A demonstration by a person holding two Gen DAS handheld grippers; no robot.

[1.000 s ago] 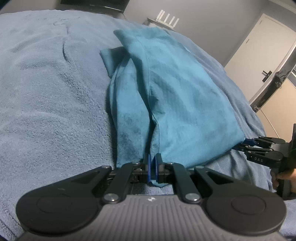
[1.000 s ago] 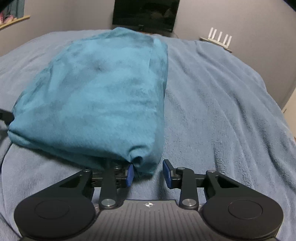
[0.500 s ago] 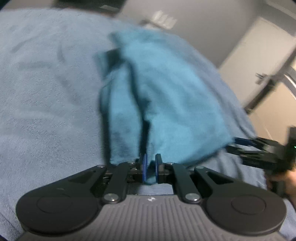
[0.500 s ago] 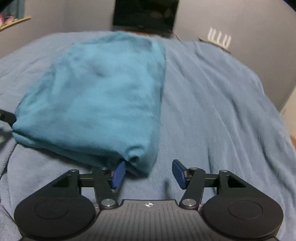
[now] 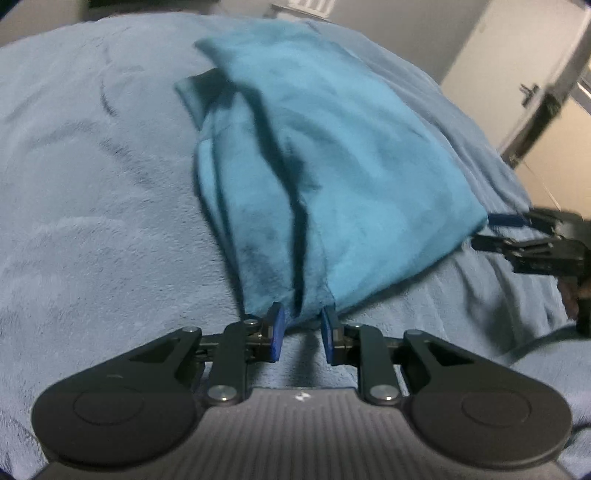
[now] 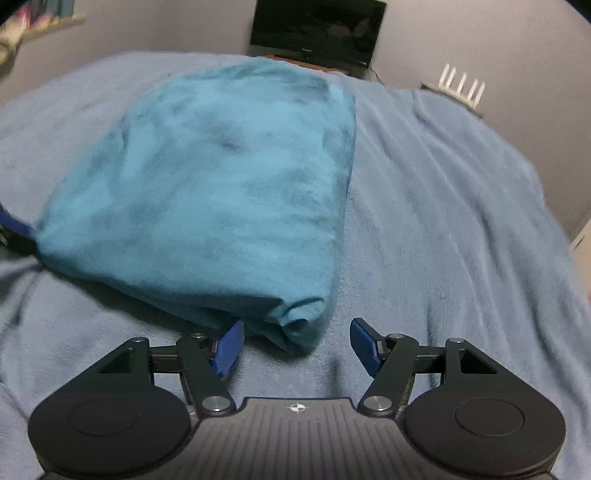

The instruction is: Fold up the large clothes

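Note:
A teal garment (image 5: 332, 177) lies folded on the blue-grey blanket (image 5: 92, 221), with a loose flap sticking out at its far left. My left gripper (image 5: 302, 334) is open at the garment's near corner, and the cloth edge sits between its blue pads without being pinched. In the right wrist view the garment (image 6: 221, 184) lies as a thick fold. My right gripper (image 6: 295, 345) is wide open at its near right corner, holding nothing. It also shows in the left wrist view (image 5: 517, 236) at the garment's right corner.
The blanket (image 6: 443, 221) covers the whole bed. A dark screen (image 6: 317, 29) and a white router (image 6: 461, 86) stand by the far wall. A white door (image 5: 517, 74) is at the right.
My left gripper has opened and let go of the garment's corner. My right gripper has opened wider and drawn back a little. The garment now rests on the bed.

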